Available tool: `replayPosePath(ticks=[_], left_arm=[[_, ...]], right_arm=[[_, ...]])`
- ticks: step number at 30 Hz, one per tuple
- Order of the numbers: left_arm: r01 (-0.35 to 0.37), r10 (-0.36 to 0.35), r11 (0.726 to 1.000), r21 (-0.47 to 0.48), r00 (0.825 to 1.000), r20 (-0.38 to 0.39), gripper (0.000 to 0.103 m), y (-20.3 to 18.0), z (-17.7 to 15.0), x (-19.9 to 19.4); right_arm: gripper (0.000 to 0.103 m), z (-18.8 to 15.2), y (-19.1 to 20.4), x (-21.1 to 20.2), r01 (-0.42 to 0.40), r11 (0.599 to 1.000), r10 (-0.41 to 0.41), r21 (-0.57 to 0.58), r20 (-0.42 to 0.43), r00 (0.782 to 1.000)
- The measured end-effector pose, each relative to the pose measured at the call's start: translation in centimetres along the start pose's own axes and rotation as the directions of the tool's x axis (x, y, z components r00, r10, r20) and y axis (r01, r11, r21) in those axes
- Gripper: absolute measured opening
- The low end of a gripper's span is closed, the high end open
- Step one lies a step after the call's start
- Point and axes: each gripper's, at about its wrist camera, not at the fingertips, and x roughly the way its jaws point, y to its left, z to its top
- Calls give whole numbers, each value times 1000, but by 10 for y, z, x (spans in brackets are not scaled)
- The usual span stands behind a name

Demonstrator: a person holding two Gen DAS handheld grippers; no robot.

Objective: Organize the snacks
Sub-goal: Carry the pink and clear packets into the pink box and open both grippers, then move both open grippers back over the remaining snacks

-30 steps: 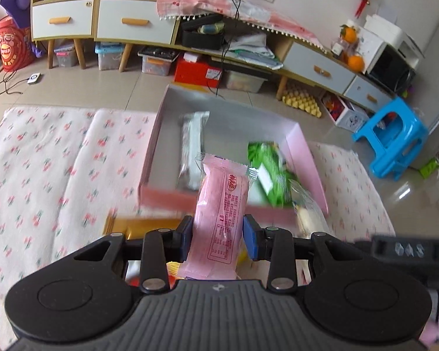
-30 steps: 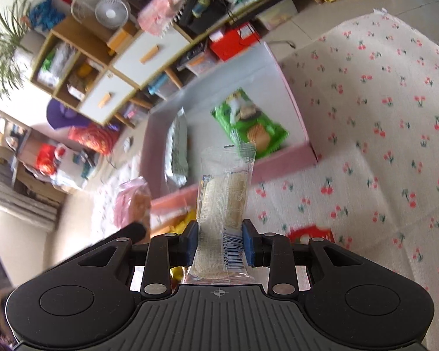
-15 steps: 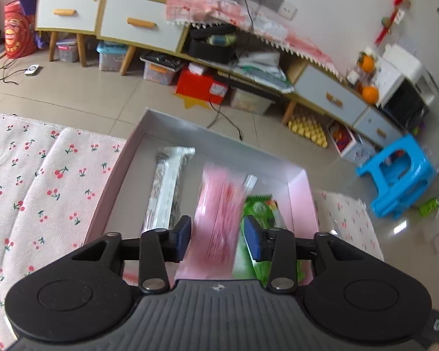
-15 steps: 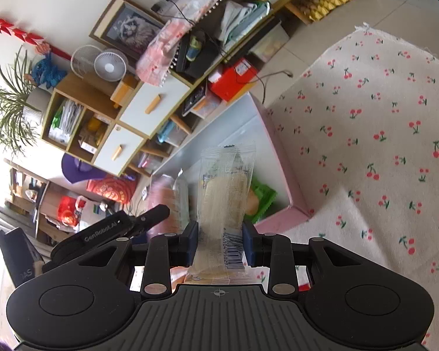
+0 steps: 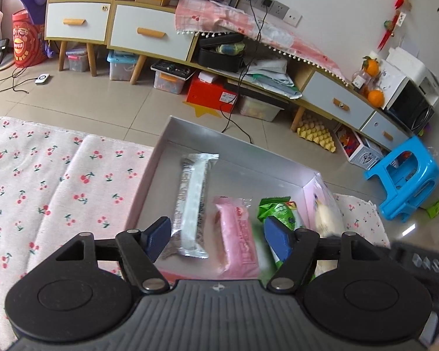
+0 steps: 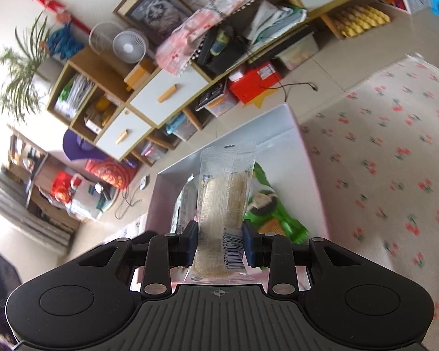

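Note:
A pink-walled box (image 5: 149, 169) sits on the cherry-print cloth and holds a silver packet (image 5: 193, 201), a pink packet (image 5: 237, 234) and a green packet (image 5: 278, 210). My left gripper (image 5: 218, 238) hangs over the box with its jaws opening; the pink packet lies flat on the box floor between them, touched by neither pad. My right gripper (image 6: 219, 242) is shut on a clear-wrapped biscuit packet (image 6: 225, 201), held upright over the box (image 6: 307, 158) above the green packet (image 6: 272, 210). The biscuit packet (image 5: 327, 219) and the right gripper's edge also show at the right of the left wrist view.
The cherry-print cloth (image 5: 52, 181) spreads left of the box and continues right of it (image 6: 395, 161). Beyond it lie tiled floor, a low cabinet (image 5: 137, 32) with storage bins beneath, a red box (image 5: 210, 93) and a blue stool (image 5: 406, 175).
My left gripper carried the pink packet over the box, opened, and the packet dropped flat onto the box floor. My right gripper brought the biscuit packet over the box.

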Motion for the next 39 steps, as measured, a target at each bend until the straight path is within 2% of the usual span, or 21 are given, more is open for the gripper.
replayPosePath(ticks=[7,13,15,16,17,18,23,28,30,36,39], left_arm=[[-17,17,998,66,1000,7,71,12,-1,-1],[-19,18,997,76,1000,10,72,22,-3,1],[-22,22,997,75,1000,6,72,24,-4,2],[-24,24,997,73,1000,6,73,25,-4,2],[-25,24,997,71,1000,5,73,26,-5,1],[-26,25,997,70,1000,5,73,27,-6,1],[-30,29,997,76,1000,11,78,26,-10,-7],[-29,28,996,86,999,22,87,22,-16,-21],[-29,27,995,92,999,21,90,20,-20,-28],[-40,39,993,112,999,18,101,15,-33,-46],[-47,47,991,121,999,2,102,14,-39,-52]], right_arm=[[31,22,13,34,-2,1000,2,-13,-21,1000],[32,28,22,59,12,999,-13,-30,-40,999],[37,25,26,59,8,999,-8,-43,-13,1000],[43,25,28,58,19,999,-19,-42,-5,1000],[57,24,28,57,25,999,-26,-42,-4,1000],[65,23,29,54,32,999,-32,-41,-1,999],[69,20,33,37,31,998,-32,-58,-11,999],[75,16,38,8,38,997,-37,-67,5,999],[82,13,38,-3,51,996,-51,-67,5,999],[87,-1,39,-35,93,991,-92,-98,12,996],[90,-11,38,-47,115,986,-115,-117,7,993]])
